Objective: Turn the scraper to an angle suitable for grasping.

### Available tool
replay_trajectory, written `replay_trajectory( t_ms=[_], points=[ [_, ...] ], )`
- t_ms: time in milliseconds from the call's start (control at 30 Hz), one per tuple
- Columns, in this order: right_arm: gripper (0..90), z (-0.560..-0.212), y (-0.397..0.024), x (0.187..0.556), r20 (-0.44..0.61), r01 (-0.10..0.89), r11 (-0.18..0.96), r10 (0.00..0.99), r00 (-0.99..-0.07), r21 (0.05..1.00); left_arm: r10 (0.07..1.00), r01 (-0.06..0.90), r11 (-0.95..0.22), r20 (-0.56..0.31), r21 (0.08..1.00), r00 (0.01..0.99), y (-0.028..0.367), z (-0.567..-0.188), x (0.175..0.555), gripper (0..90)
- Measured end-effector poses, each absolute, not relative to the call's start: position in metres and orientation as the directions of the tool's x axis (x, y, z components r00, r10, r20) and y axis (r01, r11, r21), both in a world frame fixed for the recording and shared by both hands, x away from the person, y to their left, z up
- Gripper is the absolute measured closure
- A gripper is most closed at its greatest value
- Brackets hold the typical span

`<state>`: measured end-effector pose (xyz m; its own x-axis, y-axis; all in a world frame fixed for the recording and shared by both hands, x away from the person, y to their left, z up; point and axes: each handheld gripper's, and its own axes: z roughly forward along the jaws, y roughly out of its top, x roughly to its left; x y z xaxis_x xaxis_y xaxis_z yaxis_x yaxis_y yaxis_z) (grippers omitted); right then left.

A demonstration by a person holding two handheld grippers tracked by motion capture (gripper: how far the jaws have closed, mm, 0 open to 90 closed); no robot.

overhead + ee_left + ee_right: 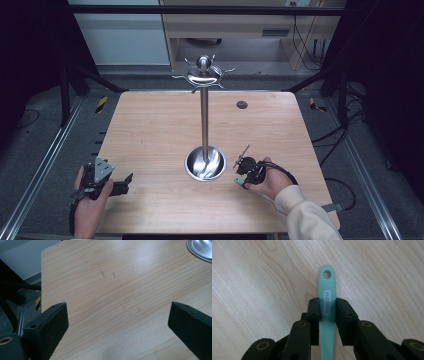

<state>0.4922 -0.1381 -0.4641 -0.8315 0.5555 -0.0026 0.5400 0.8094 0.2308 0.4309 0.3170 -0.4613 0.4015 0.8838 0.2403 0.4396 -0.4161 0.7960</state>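
The table [150,130] is a light wood-grain top with rounded corners, standing on a grey floor between metal rails; a pale cabinet stands beyond its far edge. A small dark round plug [242,104] sits in the top near the far edge. At the table's centre a steel stand [204,120] rises from a round dish base.

The right gripper [327,308] points down at the table, near the dish base. Its jaws are nearly together, both pads against the sides of a mint-green handle [326,295]. The handle has a hanging hole and an embossed oval label, too blurred to read.

The left gripper [127,181] rests at the near left edge, jaws wide apart and empty.
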Motion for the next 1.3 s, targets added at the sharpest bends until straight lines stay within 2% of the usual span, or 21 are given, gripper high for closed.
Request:
replay_trajectory(
  t_ms=[467, 800, 1033, 1300],
  points=[
    [74.4, -0.431, -0.155, 0.491, 0.015, 0.564, 0.768, 0.588, -0.809, 0.305, 0.906, 0.459, -0.379, 0.223, 0.804, 0.359, 0.323, -0.464, 0.427, 2.8],
    [74.4, -0.397, -0.165, 0.490, -0.017, 0.552, 0.733, 0.608, -0.794, 0.398, 0.914, 0.461, -0.364, 0.215, 0.809, 0.344, 0.325, -0.464, 0.424, 2.8],
    [74.4, -0.370, -0.173, 0.493, -0.032, 0.509, 0.717, 0.592, -0.805, 0.476, 0.927, 0.473, -0.342, 0.207, 0.812, 0.314, 0.329, -0.465, 0.426, 2.9],
    [74.4, -0.355, -0.181, 0.493, -0.038, 0.479, 0.680, 0.596, -0.802, 0.554, 0.928, 0.485, -0.337, 0.198, 0.807, 0.315, 0.332, -0.468, 0.429, 2.9]
  ],
)
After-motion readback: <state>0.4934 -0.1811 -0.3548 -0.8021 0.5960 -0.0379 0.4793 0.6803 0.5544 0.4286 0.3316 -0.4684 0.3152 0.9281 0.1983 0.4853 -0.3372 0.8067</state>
